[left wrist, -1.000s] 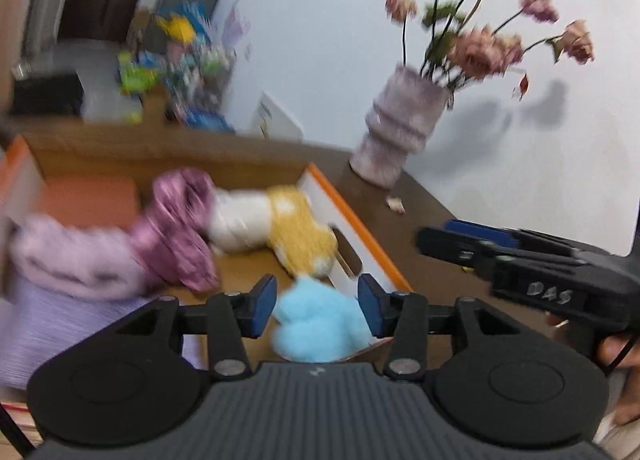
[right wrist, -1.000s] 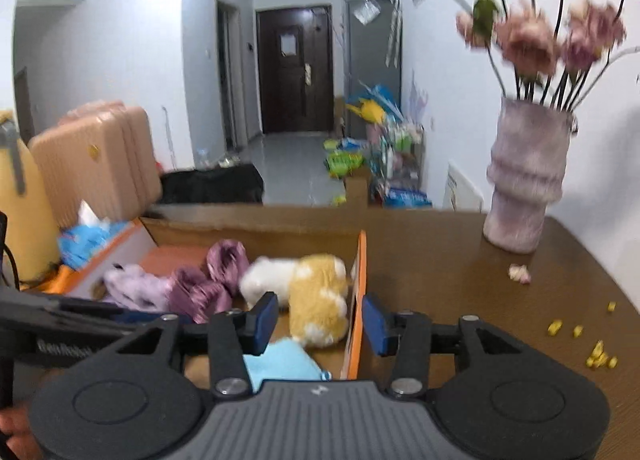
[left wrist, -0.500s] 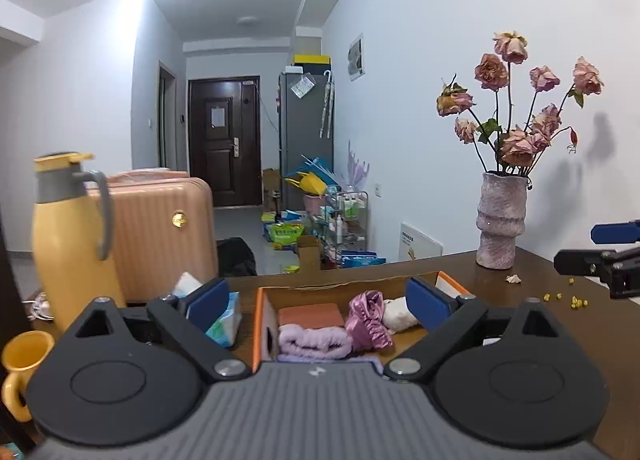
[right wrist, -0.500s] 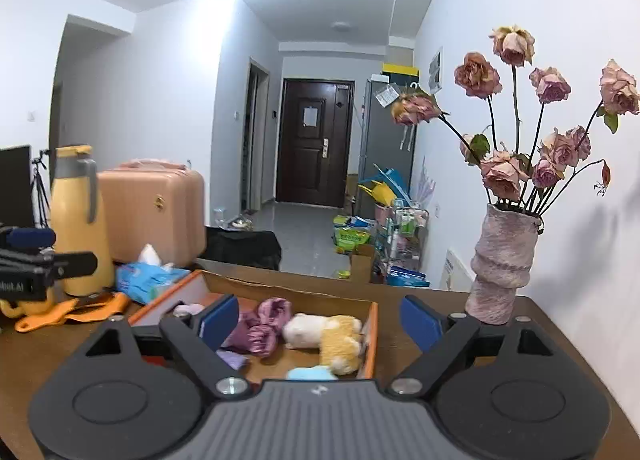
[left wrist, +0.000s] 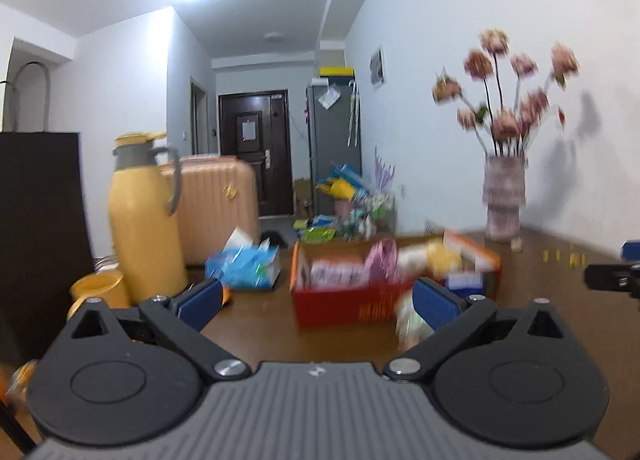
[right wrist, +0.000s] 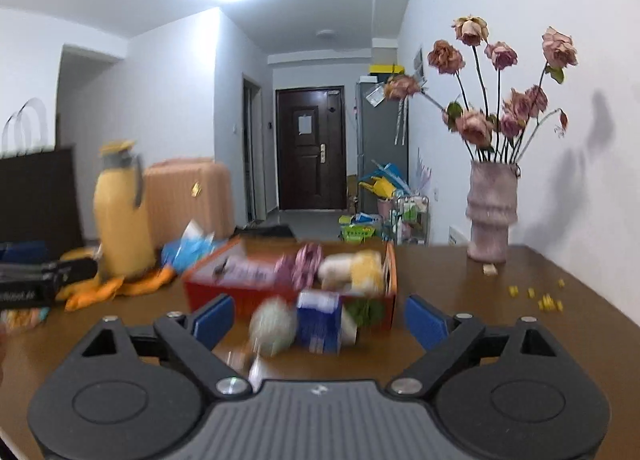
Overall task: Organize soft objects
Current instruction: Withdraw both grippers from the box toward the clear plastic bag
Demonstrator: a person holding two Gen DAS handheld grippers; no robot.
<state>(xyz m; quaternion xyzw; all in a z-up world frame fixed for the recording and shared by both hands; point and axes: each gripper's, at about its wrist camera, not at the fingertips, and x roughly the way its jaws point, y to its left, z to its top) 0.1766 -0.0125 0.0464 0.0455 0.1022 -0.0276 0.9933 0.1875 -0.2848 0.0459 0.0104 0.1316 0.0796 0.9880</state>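
An orange cardboard box (left wrist: 340,302) (right wrist: 224,286) stands on the brown table. It holds soft things: a purple scrunchie (right wrist: 306,260), a white and yellow plush (right wrist: 356,266) (left wrist: 432,256) and pale purple cloth (left wrist: 340,272). A pale round soft thing (right wrist: 272,326) and a blue carton (right wrist: 320,320) lie in front of the box. My left gripper (left wrist: 316,302) is open and empty, well back from the box. My right gripper (right wrist: 318,318) is open and empty, also back from it.
A yellow thermos (left wrist: 144,216) (right wrist: 120,212), a yellow cup (left wrist: 98,290) and a blue tissue pack (left wrist: 244,266) stand at the left. A vase of dried roses (right wrist: 492,212) (left wrist: 502,200) stands at the back right. Yellow crumbs (right wrist: 548,300) lie on the right.
Both grippers have opened wide and pulled back from the box; the blue plush between the left fingers a second ago is no longer held. The views have tilted up to the room.
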